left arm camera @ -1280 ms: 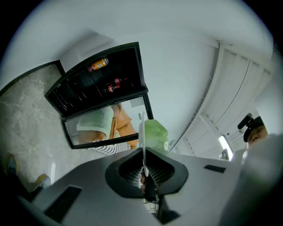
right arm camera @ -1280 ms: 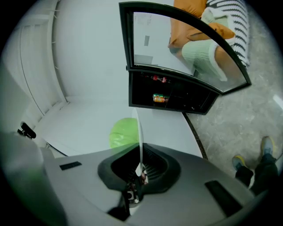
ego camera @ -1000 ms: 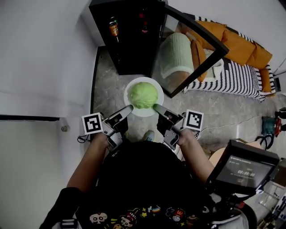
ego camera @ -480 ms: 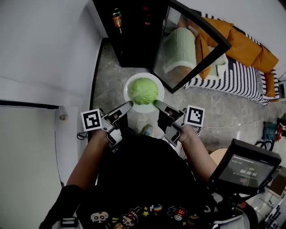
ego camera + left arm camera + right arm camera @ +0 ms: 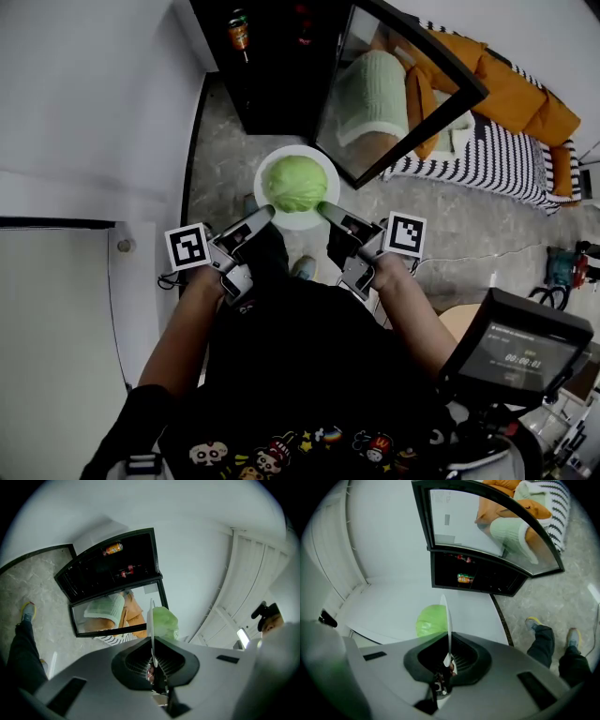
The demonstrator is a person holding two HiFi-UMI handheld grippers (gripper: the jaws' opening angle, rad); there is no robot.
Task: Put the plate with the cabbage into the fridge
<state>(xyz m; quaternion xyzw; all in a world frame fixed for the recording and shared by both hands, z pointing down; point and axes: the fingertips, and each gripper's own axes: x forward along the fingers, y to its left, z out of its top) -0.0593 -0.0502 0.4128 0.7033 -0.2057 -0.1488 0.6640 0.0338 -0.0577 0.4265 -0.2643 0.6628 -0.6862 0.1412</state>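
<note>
Pinching plate (image 5: pixel 295 222) rim | left hand-held gripper (image 5: pixel 263 215) + right hand-held gripper (image 5: pixel 325 208) | cabbage (image 5: pixel 295 183) on plate

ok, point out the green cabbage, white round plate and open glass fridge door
green cabbage (image 5: pixel 296 184), head view, top surface
white round plate (image 5: pixel 260 187), head view, left rim
open glass fridge door (image 5: pixel 394 94), head view, glass pane
</note>
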